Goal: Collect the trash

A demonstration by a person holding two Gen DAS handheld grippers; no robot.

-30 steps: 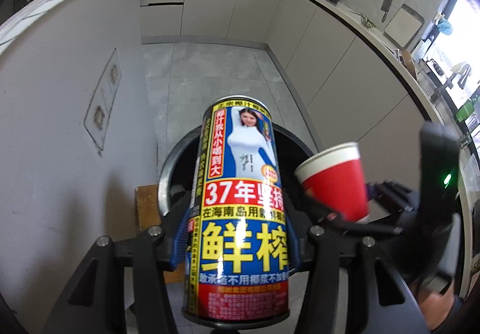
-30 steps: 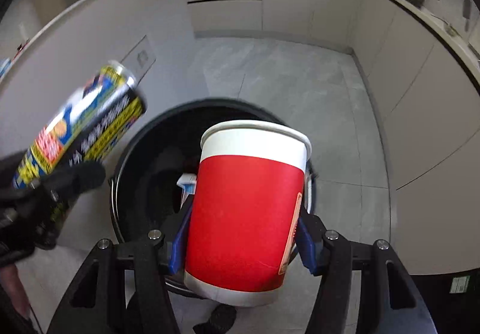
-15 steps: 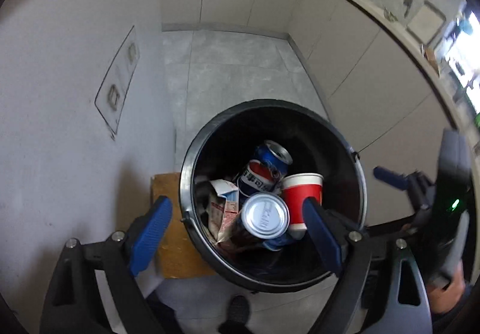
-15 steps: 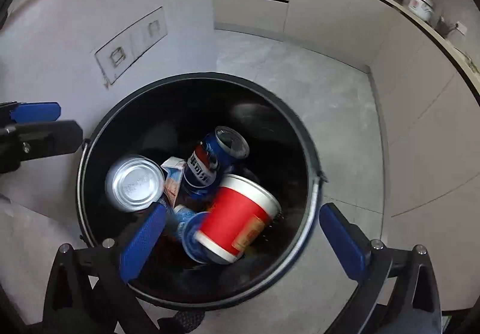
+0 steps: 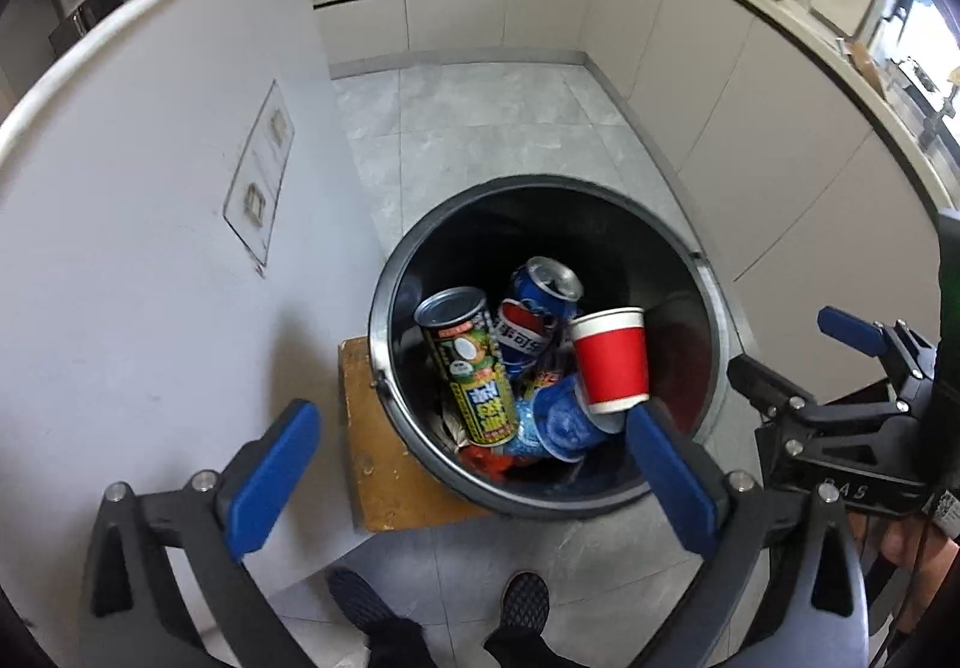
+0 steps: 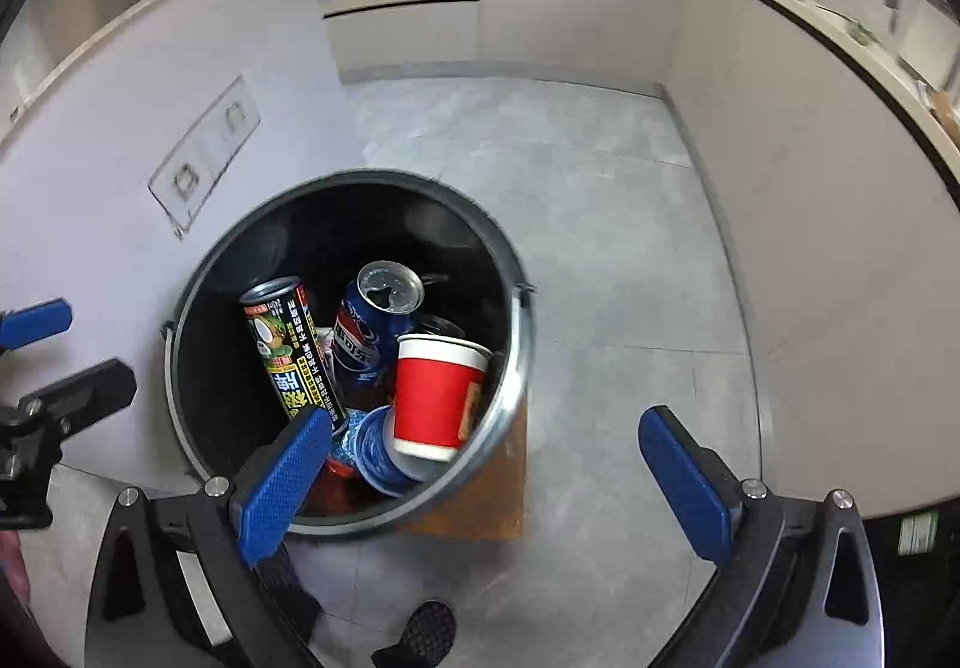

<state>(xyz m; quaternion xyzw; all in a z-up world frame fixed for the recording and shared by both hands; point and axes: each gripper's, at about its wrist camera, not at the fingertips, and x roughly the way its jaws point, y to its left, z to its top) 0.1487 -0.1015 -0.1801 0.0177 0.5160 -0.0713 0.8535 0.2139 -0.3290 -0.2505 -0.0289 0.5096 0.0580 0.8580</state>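
Observation:
A black round trash bin point(image 5: 377, 335) point(image 6: 521, 326) stands on the floor below both grippers. Inside it lie a tall green-and-yellow drink can point(image 5: 474, 374) point(image 6: 294, 356), a red paper cup point(image 5: 612, 362) point(image 6: 435, 398), a blue cola can point(image 5: 531, 320) point(image 6: 366, 326) and crumpled blue wrapping point(image 5: 558, 419). My left gripper point(image 5: 468, 419) hovers over the bin's left side, its jaws opening wide with nothing held between them. My right gripper point(image 6: 485, 419) hangs open and empty above the bin's right rim.
The bin rests on a low wooden board point(image 5: 384, 464) point(image 6: 480, 506) against a white island wall point(image 5: 150, 248). Grey tiled floor point(image 6: 600, 224) runs to beige cabinets point(image 5: 750, 116) at the back and right. The person's shoes point(image 5: 528, 602) stand just in front of the bin.
Both grippers let go: the tall can and the red cup dropped out of the jaws into the bin and settled there. Both jaws spread wide.

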